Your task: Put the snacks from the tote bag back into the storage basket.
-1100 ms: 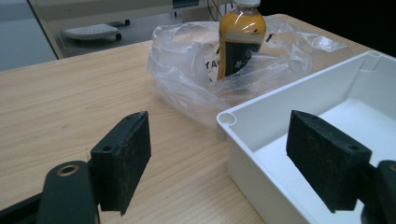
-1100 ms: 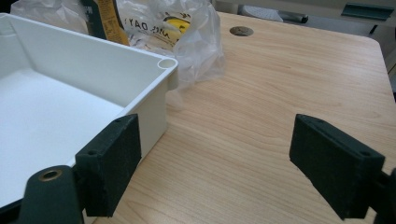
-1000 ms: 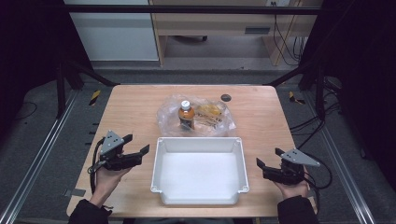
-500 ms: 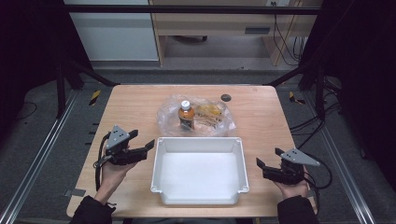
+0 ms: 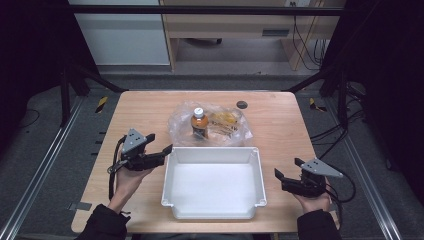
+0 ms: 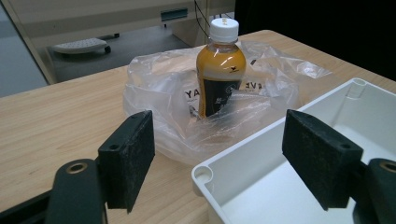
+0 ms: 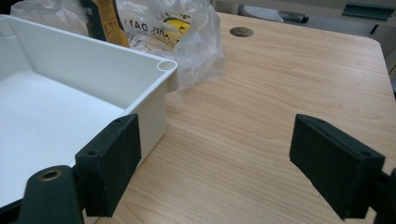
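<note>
Wooden table [image 5: 280, 125]: white bin [image 5: 214, 217] between wide-spread left gripper [image 5: 159, 145] and right gripper [image 5: 286, 168]; beyond, crinkled clear bag [image 5: 181, 125] holding white-capped amber bottle [image 5: 199, 123].

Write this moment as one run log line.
left gripper: open, near white plastic tub | right gripper: open | orange drink bottle: upright in clear bag

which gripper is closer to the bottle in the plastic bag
Left. The left gripper sits by the tray's near-left corner, just short of the bottle; the right gripper is beyond the tray's right side.
</note>
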A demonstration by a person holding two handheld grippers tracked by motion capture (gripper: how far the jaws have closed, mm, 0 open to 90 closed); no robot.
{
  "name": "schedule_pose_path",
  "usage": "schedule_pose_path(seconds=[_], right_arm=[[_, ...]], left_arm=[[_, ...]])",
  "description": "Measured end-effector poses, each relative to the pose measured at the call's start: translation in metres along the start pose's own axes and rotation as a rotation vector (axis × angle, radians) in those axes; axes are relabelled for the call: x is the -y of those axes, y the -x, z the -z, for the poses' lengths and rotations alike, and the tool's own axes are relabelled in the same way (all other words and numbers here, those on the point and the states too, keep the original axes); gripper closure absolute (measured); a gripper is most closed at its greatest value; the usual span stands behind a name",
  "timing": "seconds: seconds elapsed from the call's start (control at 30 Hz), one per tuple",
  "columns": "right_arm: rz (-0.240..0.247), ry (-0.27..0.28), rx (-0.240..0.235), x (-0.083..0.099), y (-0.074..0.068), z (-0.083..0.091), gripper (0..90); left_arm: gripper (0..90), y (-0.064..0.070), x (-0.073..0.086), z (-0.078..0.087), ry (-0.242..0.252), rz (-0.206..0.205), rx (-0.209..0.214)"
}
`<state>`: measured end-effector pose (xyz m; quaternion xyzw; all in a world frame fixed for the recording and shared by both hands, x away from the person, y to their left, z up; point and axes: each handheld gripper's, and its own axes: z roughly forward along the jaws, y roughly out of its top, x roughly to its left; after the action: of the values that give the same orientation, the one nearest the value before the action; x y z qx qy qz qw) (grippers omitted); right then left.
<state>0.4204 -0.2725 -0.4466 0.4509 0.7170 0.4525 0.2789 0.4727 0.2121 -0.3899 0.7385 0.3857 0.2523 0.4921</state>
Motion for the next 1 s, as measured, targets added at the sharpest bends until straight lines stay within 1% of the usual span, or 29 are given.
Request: schedule_pose_path(seconds=[0.3,0.63,0.73,0.93,1.0], right_arm=[[0.002,0.001,-0.001,-0.001,-0.001,0.0,16.6],[0.0,0.0,0.0,-0.001,-0.001,-0.001,16.5],[0.0,0.001,0.0,-0.001,-0.001,-0.001,16.5],[0.0,-0.003,-0.001,-0.001,-0.001,-0.001,16.5],[-0.001,-0.005,-0.002,-0.001,-0.001,-0.002,16.3]], left_arm=[[25.7,0.003,-0.007,-0.011,-0.002,-0.004,-0.006],[26.5,0.005,-0.013,-0.022,-0.002,-0.006,0.0],[26.6,0.005,-0.014,-0.027,-0.008,-0.01,-0.006],[27.0,0.005,-0.016,-0.033,-0.01,-0.007,-0.016],[27.3,0.004,-0.017,-0.036,-0.011,0.003,-0.016]])
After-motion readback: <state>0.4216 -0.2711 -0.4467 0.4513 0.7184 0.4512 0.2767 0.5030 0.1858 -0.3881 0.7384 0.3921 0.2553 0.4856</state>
